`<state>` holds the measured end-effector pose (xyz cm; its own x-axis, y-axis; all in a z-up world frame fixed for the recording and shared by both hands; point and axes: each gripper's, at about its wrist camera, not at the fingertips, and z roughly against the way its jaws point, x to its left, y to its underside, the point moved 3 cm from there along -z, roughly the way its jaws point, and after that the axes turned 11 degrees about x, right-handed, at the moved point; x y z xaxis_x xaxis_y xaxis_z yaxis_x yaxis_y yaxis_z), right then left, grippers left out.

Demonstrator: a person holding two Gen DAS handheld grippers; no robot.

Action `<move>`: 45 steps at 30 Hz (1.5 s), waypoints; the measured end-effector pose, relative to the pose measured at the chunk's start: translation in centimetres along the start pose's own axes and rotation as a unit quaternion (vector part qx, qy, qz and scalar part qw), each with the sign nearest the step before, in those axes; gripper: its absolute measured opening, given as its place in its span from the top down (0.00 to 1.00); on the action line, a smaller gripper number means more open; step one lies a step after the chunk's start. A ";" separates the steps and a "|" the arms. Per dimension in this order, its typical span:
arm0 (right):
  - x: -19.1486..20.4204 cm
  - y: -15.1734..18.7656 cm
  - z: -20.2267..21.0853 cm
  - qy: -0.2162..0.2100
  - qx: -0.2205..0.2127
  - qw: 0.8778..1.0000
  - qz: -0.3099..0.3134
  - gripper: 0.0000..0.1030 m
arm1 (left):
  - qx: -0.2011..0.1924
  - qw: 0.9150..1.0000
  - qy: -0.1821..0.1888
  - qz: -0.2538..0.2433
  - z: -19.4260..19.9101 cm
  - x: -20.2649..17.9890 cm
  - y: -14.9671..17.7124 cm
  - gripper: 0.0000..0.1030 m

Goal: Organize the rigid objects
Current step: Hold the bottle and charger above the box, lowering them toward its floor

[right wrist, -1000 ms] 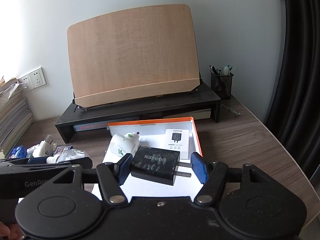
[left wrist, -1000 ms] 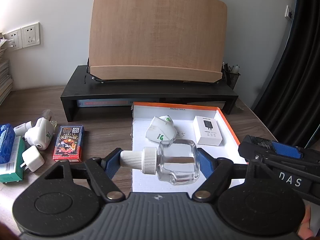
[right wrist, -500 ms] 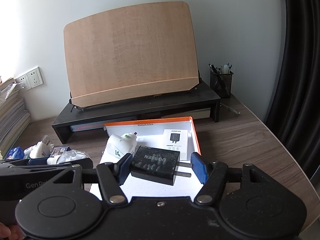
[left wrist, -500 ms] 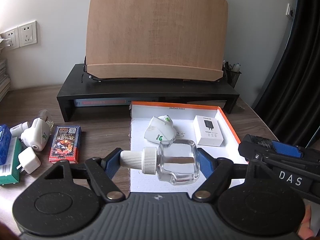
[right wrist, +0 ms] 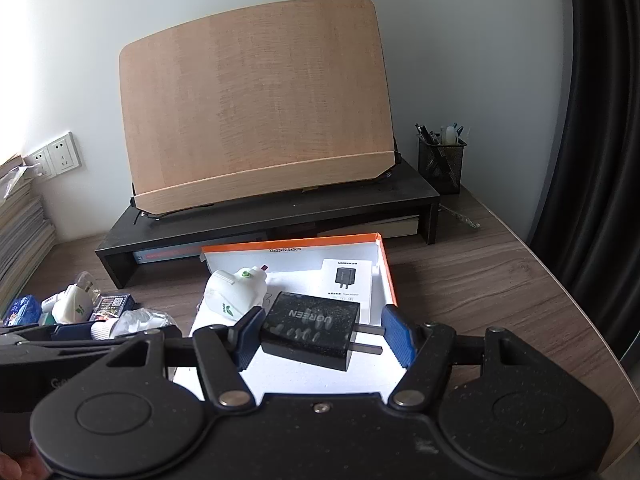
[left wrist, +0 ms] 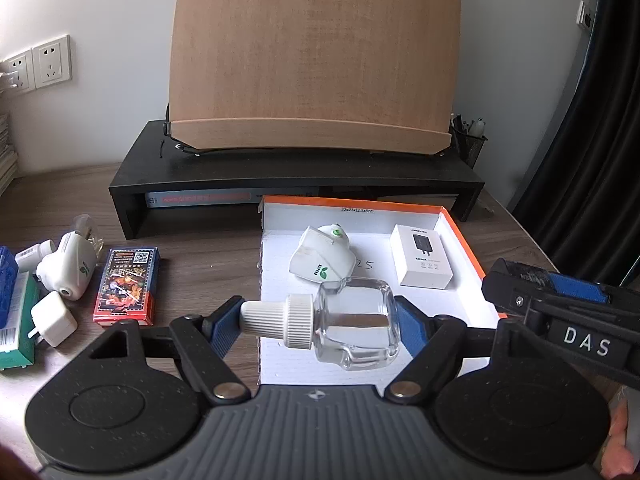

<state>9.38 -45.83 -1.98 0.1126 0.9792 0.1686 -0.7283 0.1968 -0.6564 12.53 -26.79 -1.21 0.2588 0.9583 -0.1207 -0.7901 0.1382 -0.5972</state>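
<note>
**Lin:** Starting at the left, the loose things wait on the desk (left wrist: 208, 248): a white charger cube (left wrist: 54, 318), a white plug-in unit (left wrist: 70, 272), a pack of cards (left wrist: 126, 286). All small, stiff and light, I'd judge; the flat faces of the cube and the pack look the easy places to pinch.

**Mo:** And the left gripper (left wrist: 320, 322)?

**Lin:** Clamped on the clear glass bottle (left wrist: 354, 328), lying sideways: one pad on the tip of its ribbed white cap (left wrist: 276, 318), the other on its base. It hangs over the near left part of the white box with the orange rim (left wrist: 460, 240). Glass with liquid inside, so heavier than it looks, slick and breakable. An end-to-end hold like that could let it pivot; set it down gently.

**Mo:** What's already in the box?

**Lin:** A second white plug-in unit (left wrist: 322, 266) and a small white carton (left wrist: 422, 262), apart from each other.

**Mo:** The right gripper (right wrist: 318, 336)?

**Lin:** Closed on the black charger (right wrist: 310, 330), one pad on its body, the other against its prongs (right wrist: 366, 338), held above the box's near floor. Hard, compact plastic, probably light. Prongs are narrow metal, so a poor bearing surface; the broad sides would grip better.
</note>
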 end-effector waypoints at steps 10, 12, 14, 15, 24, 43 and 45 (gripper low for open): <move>-0.8 -0.5 -0.4 0.003 0.002 1.000 -0.005 0.25 | 0.005 1.000 0.005 -0.008 -0.7 -0.8 -0.4 0.23; -1.0 -0.6 -0.5 0.003 0.003 1.000 -0.005 0.25 | 0.007 1.000 0.005 -0.006 -0.9 -1.0 -0.5 0.23; -1.2 -0.7 -0.5 0.004 0.002 1.000 -0.006 0.25 | 0.009 1.000 0.008 -0.004 -1.0 -1.1 -0.6 0.23; -1.3 -0.7 -0.6 0.004 0.002 1.000 -0.005 0.25 | 0.009 1.000 0.008 -0.005 -1.0 -1.2 -0.6 0.23; -1.6 -1.1 -1.2 0.006 0.006 1.000 -0.003 0.25 | 0.013 1.000 0.007 -0.002 -1.7 -1.5 -0.8 0.23; -2.2 -1.9 -3.1 0.014 0.019 1.000 0.005 0.25 | 0.024 1.000 0.003 0.010 -3.4 -1.8 -1.5 0.23; -2.3 -2.0 -3.3 0.015 0.019 1.000 0.007 0.25 | 0.025 1.000 0.003 0.011 -3.6 -1.9 -1.6 0.23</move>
<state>12.85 -48.29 -3.44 0.1224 0.9829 0.1373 -0.7552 0.1820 -0.6298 15.30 -29.72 -2.92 0.2443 0.9597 -0.1392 -0.8225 0.1290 -0.5540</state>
